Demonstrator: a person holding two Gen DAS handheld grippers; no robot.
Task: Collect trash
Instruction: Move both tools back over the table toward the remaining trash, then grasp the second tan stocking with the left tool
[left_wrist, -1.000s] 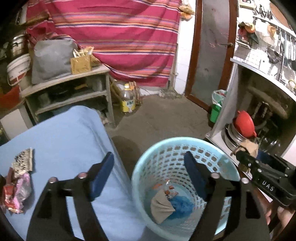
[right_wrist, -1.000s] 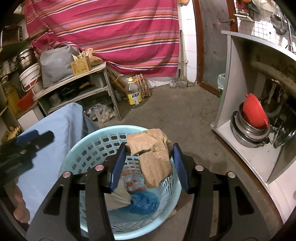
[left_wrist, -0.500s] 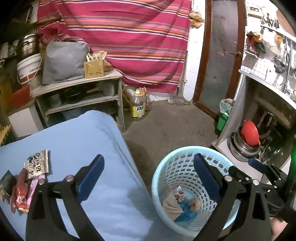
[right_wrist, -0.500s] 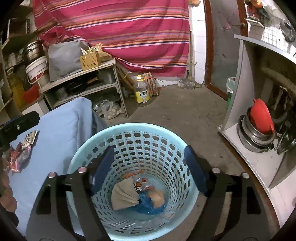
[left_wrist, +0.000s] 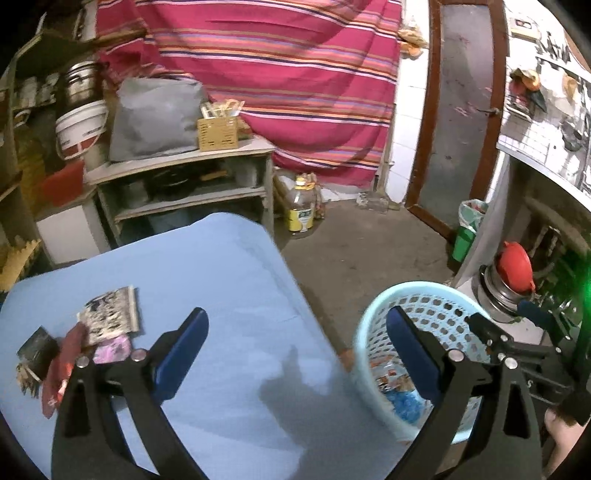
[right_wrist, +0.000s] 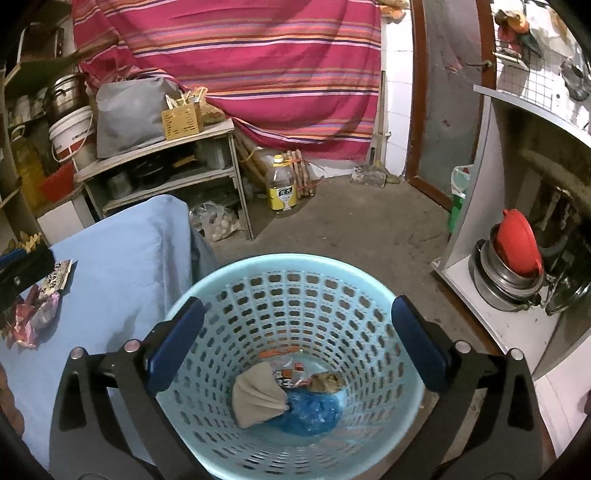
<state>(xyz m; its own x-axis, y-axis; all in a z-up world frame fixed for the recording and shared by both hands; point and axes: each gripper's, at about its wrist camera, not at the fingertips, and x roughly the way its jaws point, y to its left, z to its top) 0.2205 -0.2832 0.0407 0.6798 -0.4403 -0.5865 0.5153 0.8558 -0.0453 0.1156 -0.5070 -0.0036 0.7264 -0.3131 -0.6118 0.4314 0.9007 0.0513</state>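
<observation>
Nearest in the right wrist view, right gripper (right_wrist: 297, 341) spread wide, nothing between its blue pads (right_wrist: 176, 349), poised directly over the pale blue perforated basket (right_wrist: 402, 306) on the floor; down at the basket's bottom, a tan folded paper (right_wrist: 258, 395), a blue plastic wad (right_wrist: 314, 410), a small printed wrapper (right_wrist: 290, 374) and a brownish crumpled lump (right_wrist: 327, 382), all touching or overlapping.

In the left wrist view, left gripper (left_wrist: 295, 352) likewise splayed and empty, one finger above the blue-covered table (left_wrist: 207, 288), the other above the basket (left_wrist: 373, 325) just beside the table's edge; on the table's left side, a cluster of uncollected trash: black-and-white printed packet (left_wrist: 110, 315), pink wrapper (left_wrist: 112, 349), red wrapper (left_wrist: 61, 369), dark scrap (left_wrist: 37, 350), touching one another.

Beyond, grey shelf unit (left_wrist: 177, 192) bearing a grey bag (left_wrist: 155, 118) and a wooden box (left_wrist: 217, 133); yellow-labelled oil bottle (left_wrist: 301, 210) on the concrete floor; red lid (right_wrist: 515, 242) atop stacked steel pots (right_wrist: 502, 280) at right; striped red cloth (left_wrist: 295, 74) across the far wall.
</observation>
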